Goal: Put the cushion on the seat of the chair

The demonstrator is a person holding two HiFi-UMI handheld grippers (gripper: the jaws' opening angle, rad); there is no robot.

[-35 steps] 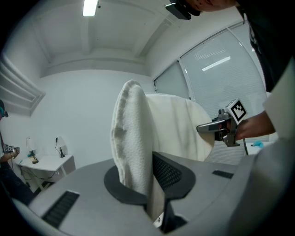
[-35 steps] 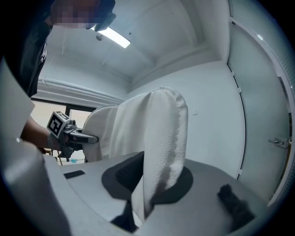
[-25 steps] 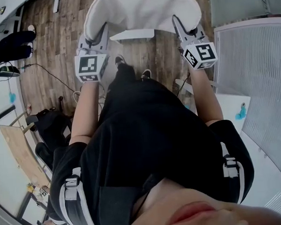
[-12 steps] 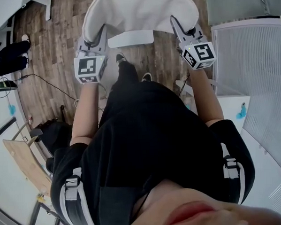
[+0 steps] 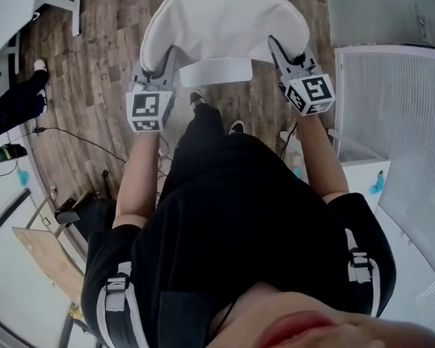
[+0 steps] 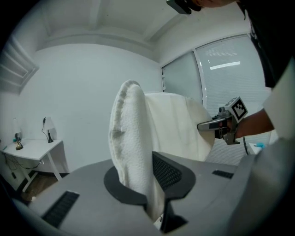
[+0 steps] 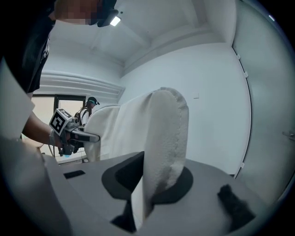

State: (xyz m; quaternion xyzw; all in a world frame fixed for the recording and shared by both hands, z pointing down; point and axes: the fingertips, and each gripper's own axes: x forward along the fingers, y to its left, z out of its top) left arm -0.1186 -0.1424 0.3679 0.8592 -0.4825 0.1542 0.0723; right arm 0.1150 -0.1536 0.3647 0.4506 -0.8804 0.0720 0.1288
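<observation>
White fleecy cloth is pinched in the nearly closed jaws of the left gripper [image 5: 156,64] and the right gripper [image 5: 285,51], one near corner each. The cushion [image 5: 220,24] is carried at twelve o'clock, above the wood floor [image 5: 89,82]. It is judged soft, light and floppy, so edge grips suit it. A white table [image 6: 32,150] is seen beyond.
</observation>
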